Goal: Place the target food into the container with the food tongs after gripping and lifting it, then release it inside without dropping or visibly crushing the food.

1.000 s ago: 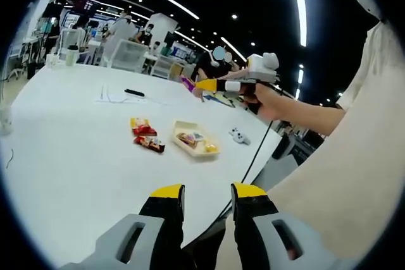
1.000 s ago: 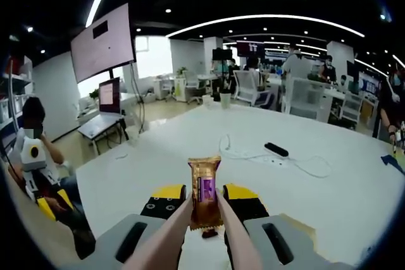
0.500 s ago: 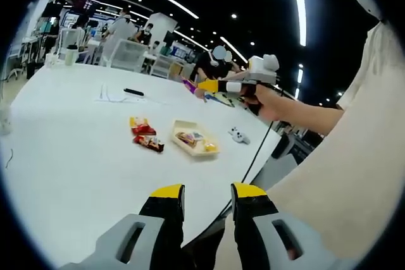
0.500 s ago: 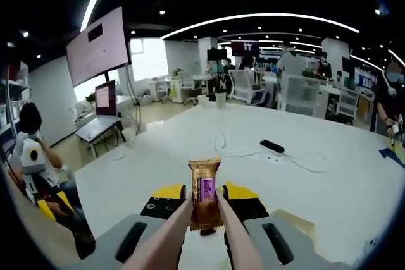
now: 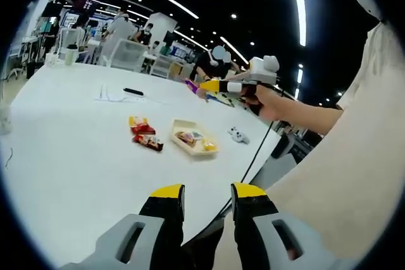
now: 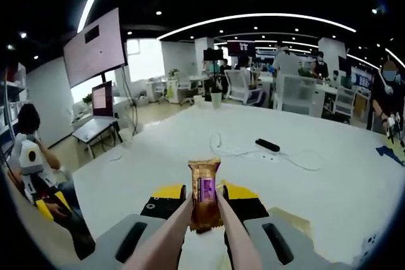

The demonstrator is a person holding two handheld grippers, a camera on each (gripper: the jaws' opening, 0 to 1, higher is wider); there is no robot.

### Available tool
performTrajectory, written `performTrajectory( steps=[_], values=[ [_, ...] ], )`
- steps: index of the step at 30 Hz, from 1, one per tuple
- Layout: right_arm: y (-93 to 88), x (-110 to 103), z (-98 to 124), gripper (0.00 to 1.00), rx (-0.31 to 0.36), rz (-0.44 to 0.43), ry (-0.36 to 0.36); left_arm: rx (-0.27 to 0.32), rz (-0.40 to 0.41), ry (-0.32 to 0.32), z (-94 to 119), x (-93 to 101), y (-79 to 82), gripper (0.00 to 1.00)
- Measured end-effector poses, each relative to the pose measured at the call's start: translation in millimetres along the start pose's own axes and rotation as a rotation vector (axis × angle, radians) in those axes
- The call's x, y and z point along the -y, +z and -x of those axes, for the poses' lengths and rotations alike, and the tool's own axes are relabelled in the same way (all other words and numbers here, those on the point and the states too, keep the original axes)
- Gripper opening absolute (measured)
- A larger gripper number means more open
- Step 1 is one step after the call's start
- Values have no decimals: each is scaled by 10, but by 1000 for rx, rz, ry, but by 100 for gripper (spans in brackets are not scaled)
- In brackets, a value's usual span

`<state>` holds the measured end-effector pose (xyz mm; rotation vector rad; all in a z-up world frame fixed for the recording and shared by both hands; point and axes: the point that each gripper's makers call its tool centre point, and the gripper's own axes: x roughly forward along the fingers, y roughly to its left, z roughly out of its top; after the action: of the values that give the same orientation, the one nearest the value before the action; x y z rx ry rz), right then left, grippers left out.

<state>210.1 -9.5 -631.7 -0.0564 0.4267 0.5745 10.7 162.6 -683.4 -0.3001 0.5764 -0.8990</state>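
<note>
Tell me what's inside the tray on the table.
The tray holds a few wrapped snacks: one brownish, one pale, one yellow at its near end. They are too small to tell apart further, and anything beneath them is hidden.

The counter (image 5: 69, 156) is plain white. On it, the container (image 5: 193, 138) is pale cream, holding wrapped snacks in brown, yellow and light tones. Beside it lie snack packets (image 5: 144, 134) in red and yellow. The left gripper (image 5: 205, 210) has black fingers (image 5: 166, 210) with yellow tips on a grey body. In the right gripper view, the tongs (image 6: 204, 232) are beige, and the snack bar (image 6: 204, 193) between them is golden brown with a purple panel down its middle. A black cable block (image 6: 267, 145) trails a white cord.
</note>
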Motion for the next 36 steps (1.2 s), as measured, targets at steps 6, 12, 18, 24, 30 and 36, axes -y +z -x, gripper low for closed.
performTrajectory(
  steps=[6, 12, 18, 24, 30, 36],
  values=[
    [3, 26, 36, 22, 1, -3, -12, 1, 2, -2, -5, 8, -6, 28],
    [6, 41, 52, 22, 5, -13, -17, 1, 1, -4, -14, 18, -1, 28],
    [27, 71, 67, 22, 10, -19, -23, -2, -3, -5, -16, 21, 9, 28],
    [18, 126, 85, 22, 11, -26, -33, -3, -3, -7, -24, 24, 11, 28],
    [13, 172, 99, 22, 9, -26, -39, -3, -4, -9, -36, 26, 15, 29],
    [21, 208, 110, 22, 12, -31, -45, -1, -2, -7, -41, 19, 21, 29]
  ],
)
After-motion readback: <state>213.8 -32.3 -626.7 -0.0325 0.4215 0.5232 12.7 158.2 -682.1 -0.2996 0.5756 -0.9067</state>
